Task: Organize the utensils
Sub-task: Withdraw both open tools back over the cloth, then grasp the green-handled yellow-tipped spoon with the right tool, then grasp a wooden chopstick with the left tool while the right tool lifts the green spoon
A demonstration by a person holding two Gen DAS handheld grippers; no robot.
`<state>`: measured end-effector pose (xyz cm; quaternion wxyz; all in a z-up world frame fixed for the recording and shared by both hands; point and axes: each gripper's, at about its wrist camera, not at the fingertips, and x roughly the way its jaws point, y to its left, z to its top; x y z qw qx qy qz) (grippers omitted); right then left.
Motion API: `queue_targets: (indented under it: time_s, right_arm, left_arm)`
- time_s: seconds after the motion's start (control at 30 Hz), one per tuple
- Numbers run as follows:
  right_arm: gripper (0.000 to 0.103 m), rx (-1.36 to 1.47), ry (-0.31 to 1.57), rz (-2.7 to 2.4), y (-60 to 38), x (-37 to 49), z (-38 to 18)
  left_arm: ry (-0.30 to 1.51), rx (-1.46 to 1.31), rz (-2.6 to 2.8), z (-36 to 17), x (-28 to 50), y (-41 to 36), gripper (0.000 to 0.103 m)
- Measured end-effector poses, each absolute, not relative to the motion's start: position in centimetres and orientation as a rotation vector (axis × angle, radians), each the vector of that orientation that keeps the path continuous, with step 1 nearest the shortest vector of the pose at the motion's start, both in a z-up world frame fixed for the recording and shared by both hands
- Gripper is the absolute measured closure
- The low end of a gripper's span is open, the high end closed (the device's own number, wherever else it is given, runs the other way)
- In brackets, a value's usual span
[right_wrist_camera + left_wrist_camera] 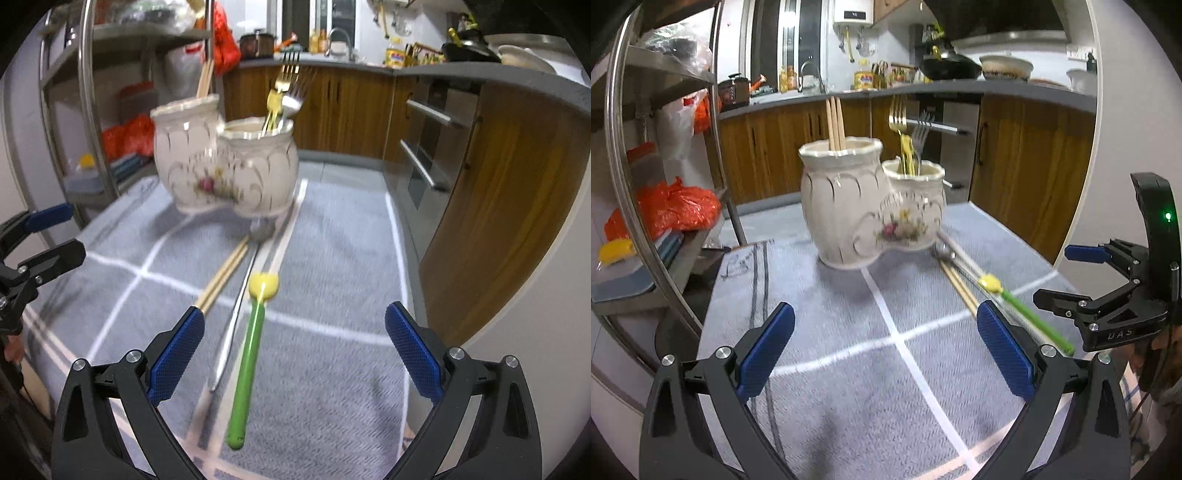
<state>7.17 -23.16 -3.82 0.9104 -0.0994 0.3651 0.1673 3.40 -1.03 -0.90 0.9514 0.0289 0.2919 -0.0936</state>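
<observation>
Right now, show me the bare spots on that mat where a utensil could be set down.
Free: the grey mat in front of the ceramic holder, left of the loose utensils, and the strip right of the green-handled utensil. Crowded: the line where chopsticks, a metal spoon and that utensil lie together.

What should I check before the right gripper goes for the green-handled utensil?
1. Right gripper open: ok, fingers spread wide, nothing held.
2. Green-handled utensil between the fingers' line: ok, it lies on the cloth ahead, handle end nearest.
3. Neighbours apart from it: not ok, metal spoon lies close alongside, chopsticks just beyond.
4. Left gripper out of the way: ok, open, off to the side.
5. Ceramic holder upright with room: ok upright; free room in the fork compartment cannot tell.
6. Image sharpness: not ok, motion blur.
</observation>
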Motion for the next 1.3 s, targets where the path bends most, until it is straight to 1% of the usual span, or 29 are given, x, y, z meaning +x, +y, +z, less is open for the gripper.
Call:
queue_targets:
  time_s: [0.23,0.3,0.33,0.37,0.47,0.5,0.57,0.6,0.67,0.7,0.73,0.9,0.97,1.2,1.23,1.3]
  right_arm:
    - [0.006,-0.205,0.792,0.337,-23.2,7.7,-4.7]
    - [0.009,-0.203,0.797,0.348,-23.1,7.7,-4.7]
    - [0.015,-0.203,0.801,0.357,-23.0,7.7,-4.7]
    - [0.027,-0.202,0.808,0.360,-23.0,7.8,-4.8]
    - [0.048,-0.191,0.831,0.375,-22.7,8.0,-5.0]
    - [0.051,-0.185,0.839,0.391,-22.6,7.9,-5.1]
    - [0.063,-0.174,0.852,0.417,-22.3,7.9,-5.2]
    - [0.067,-0.172,0.860,0.425,-22.1,8.0,-5.3]
    - [0.078,-0.182,0.873,0.428,-21.8,8.0,-5.5]
    - [0.081,-0.188,0.878,0.429,-21.7,8.1,-5.6]
    - [0.083,-0.191,0.882,0.431,-21.6,8.2,-5.7]
    - [0.083,-0.173,0.878,0.428,-21.3,8.7,-5.8]
    - [0.091,-0.172,0.872,0.438,-21.2,8.7,-5.9]
    - [0.093,-0.159,0.852,0.443,-21.5,8.6,-5.6]
    - [0.093,-0.156,0.850,0.444,-21.6,8.6,-5.6]
    - [0.093,-0.152,0.845,0.446,-21.7,8.6,-5.5]
  left_arm:
    - [0.637,0.067,-0.191,-2.2,4.1,-1.7,0.006]
    - [0.642,0.071,-0.192,-2.4,4.1,-1.8,0.006]
    - [0.644,0.071,-0.192,-2.4,4.2,-1.8,0.006]
    - [0.645,0.071,-0.193,-2.5,4.2,-1.9,0.006]
    - [0.656,0.067,-0.191,-2.6,4.3,-2.0,0.006]
    - [0.661,0.068,-0.188,-2.7,4.4,-2.1,0.006]
    - [0.676,0.071,-0.181,-2.8,4.5,-2.4,0.006]
    - [0.681,0.072,-0.180,-2.9,4.5,-2.5,0.006]
    - [0.690,0.072,-0.181,-3.1,4.6,-2.7,0.006]
    - [0.693,0.071,-0.183,-3.1,4.6,-2.8,0.006]
    - [0.698,0.070,-0.185,-3.2,4.7,-2.9,0.006]
    - [0.723,0.069,-0.198,-3.3,5.0,-4.0,0.006]
    - [0.734,0.075,-0.200,-3.4,5.1,-4.6,0.006]
    - [0.796,0.079,-0.198,-4.0,5.6,-6.6,0.006]
    - [0.811,0.080,-0.197,-4.2,5.7,-7.0,0.008]
    - [0.832,0.088,-0.195,-4.5,5.8,-7.5,0.015]
